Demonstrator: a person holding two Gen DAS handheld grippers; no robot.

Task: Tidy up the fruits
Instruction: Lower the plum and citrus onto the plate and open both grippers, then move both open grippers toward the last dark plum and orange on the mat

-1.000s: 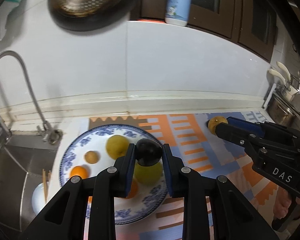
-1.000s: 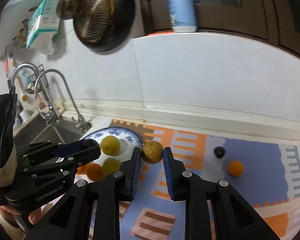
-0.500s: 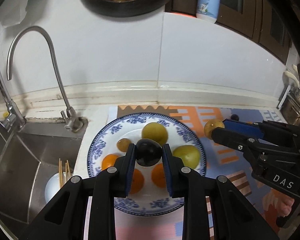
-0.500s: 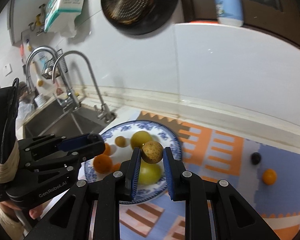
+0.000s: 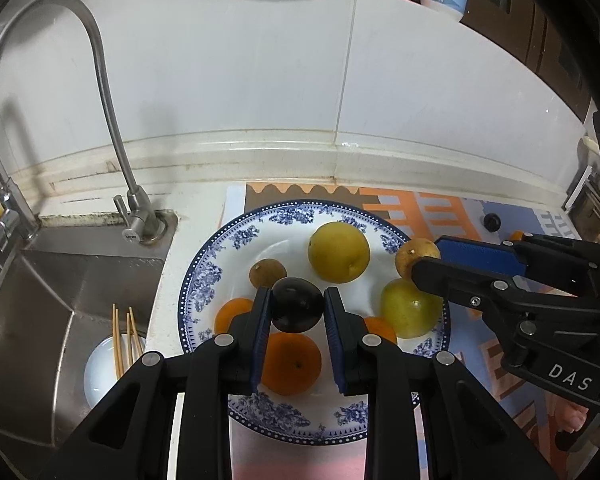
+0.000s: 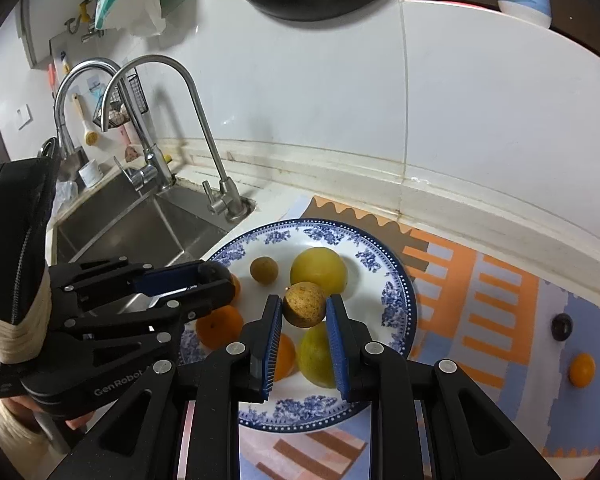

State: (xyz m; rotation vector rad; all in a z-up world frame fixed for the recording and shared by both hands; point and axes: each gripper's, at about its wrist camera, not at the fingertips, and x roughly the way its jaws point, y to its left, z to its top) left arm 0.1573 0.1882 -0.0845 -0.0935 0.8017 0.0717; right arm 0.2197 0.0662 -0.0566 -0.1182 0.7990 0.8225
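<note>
Fruits small, round, light and apt to roll: dark plum (image 5: 297,304) pinched across its middle in left gripper (image 5: 296,312), brown speckled fruit (image 6: 304,304) likewise clamped in right gripper (image 6: 303,320), both above the blue-patterned plate (image 5: 204,276); best released low, into gaps.

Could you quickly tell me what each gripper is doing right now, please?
Left gripper: shut on the round dark purple fruit.
Right gripper: shut on the small round speckled brown fruit.
</note>
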